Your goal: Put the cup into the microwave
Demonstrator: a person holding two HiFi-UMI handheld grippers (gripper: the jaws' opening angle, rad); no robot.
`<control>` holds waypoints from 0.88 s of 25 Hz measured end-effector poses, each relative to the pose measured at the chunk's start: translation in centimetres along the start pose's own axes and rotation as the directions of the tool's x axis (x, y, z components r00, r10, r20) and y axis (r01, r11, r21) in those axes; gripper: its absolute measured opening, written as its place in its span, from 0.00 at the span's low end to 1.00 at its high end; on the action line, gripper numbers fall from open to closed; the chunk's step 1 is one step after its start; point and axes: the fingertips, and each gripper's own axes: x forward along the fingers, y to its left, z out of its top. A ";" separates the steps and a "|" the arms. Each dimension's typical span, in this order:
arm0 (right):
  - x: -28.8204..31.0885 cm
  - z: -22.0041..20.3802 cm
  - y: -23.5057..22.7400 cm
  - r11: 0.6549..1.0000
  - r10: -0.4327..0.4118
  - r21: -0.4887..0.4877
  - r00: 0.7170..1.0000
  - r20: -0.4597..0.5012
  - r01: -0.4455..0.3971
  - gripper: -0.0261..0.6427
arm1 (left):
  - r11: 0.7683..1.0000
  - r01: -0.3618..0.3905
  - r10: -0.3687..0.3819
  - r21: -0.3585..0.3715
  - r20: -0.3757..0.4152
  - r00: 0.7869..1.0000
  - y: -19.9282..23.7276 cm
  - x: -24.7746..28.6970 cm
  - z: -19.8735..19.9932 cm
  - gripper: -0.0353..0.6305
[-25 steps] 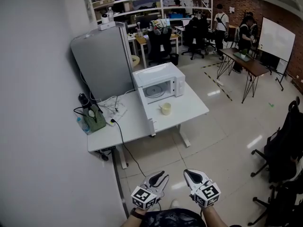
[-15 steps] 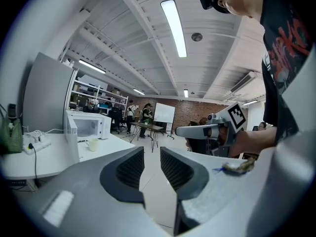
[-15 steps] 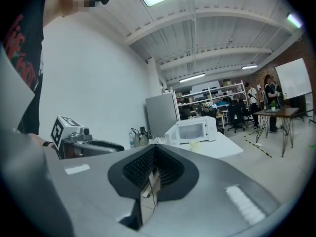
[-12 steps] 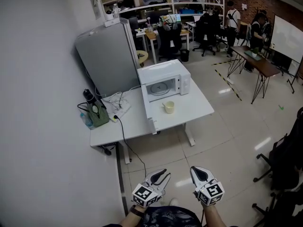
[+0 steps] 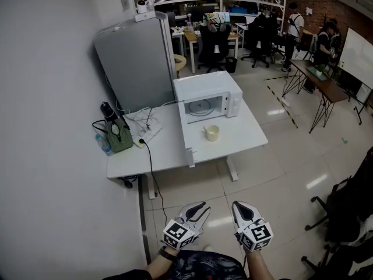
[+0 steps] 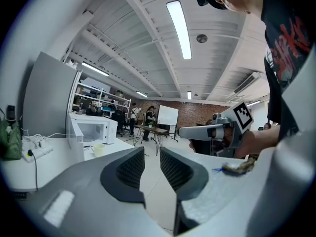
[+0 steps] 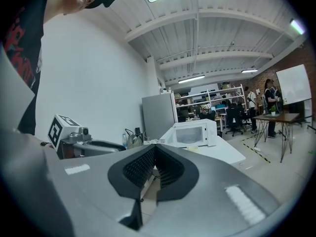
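Note:
A pale cup (image 5: 213, 133) stands on the white table (image 5: 247, 134) in front of the white microwave (image 5: 207, 95), whose door (image 5: 187, 139) hangs open towards me. Both grippers are held low over the floor, well short of the table. My left gripper (image 5: 204, 205) is closing, with a narrow gap still between its pads and nothing in it. My right gripper (image 5: 238, 205) is shut and empty. The left gripper view shows its jaws (image 6: 152, 157) with the cup (image 6: 98, 149) and microwave (image 6: 94, 130) far off. The right gripper (image 7: 154, 148) points at the microwave (image 7: 193, 132).
A tall grey cabinet (image 5: 137, 63) stands behind the table against the wall. A green bag (image 5: 118, 140), bottles and cables (image 5: 145, 124) lie on the table's left end. Black office chairs (image 5: 352, 214) stand at the right. People and desks fill the far room.
The table and microwave have shifted a little in the head view as I walk towards them. Both grippers keep their place below me; the left jaws have narrowed.

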 end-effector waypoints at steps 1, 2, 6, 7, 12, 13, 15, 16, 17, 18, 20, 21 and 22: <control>0.8 0.3 -0.1 1.000 -0.009 0.002 1.000 0.000 0.009 0.04 | 1.000 0.007 -0.007 0.001 0.011 1.000 0.9 0.3 0.5 0.21; 1.7 0.6 -0.1 1.000 -0.015 0.002 1.000 -0.001 0.015 0.04 | 1.000 0.013 -0.013 0.002 0.026 1.000 1.8 0.4 1.1 0.21; 6.0 1.7 0.0 1.000 -0.005 -0.031 1.000 -0.003 0.005 0.04 | 1.000 0.017 -0.018 0.003 0.087 0.996 5.9 0.8 2.9 0.21; 7.0 2.0 0.3 0.999 0.001 -0.036 1.000 -0.001 -0.001 0.04 | 1.000 0.019 -0.019 0.001 0.093 0.996 6.8 0.8 2.9 0.21; 10.4 2.1 1.3 0.999 -0.013 -0.044 1.000 -0.008 0.013 0.04 | 0.999 0.046 -0.044 -0.015 0.103 0.994 9.6 0.7 2.9 0.20; 10.9 2.1 1.5 0.999 -0.014 -0.043 1.000 -0.009 0.013 0.04 | 0.999 0.049 -0.047 -0.015 0.106 0.993 10.0 0.6 3.0 0.20; 11.8 1.8 1.5 0.999 -0.020 -0.043 1.000 -0.020 0.019 0.04 | 0.999 0.049 -0.047 -0.019 0.109 0.993 11.1 0.5 2.8 0.20; 12.2 1.6 1.4 0.999 -0.023 -0.041 0.999 -0.026 0.022 0.04 | 0.999 0.045 -0.043 -0.023 0.113 0.993 11.8 0.6 2.6 0.20; 12.6 1.4 1.2 0.999 -0.027 -0.040 0.999 -0.032 0.025 0.04 | 0.999 0.042 -0.038 -0.030 0.117 0.992 12.4 0.6 2.5 0.20; 13.0 1.2 1.0 0.999 -0.031 -0.039 0.999 -0.038 0.029 0.04 | 0.998 0.041 -0.036 -0.038 0.118 0.992 13.0 0.8 2.4 0.20; 13.5 0.7 0.5 0.999 -0.038 -0.038 0.998 -0.050 0.036 0.04 | 0.998 0.043 -0.037 -0.052 0.111 0.993 13.7 1.2 1.9 0.19; 13.9 0.4 0.2 0.999 -0.040 -0.034 0.998 -0.057 0.038 0.04 | 0.998 0.044 -0.038 -0.054 0.105 0.994 14.0 1.5 1.6 0.19; 14.3 0.2 -0.1 0.999 -0.039 -0.028 0.997 -0.062 0.038 0.04 | 0.998 0.043 -0.037 -0.055 0.097 0.995 14.4 1.9 1.5 0.19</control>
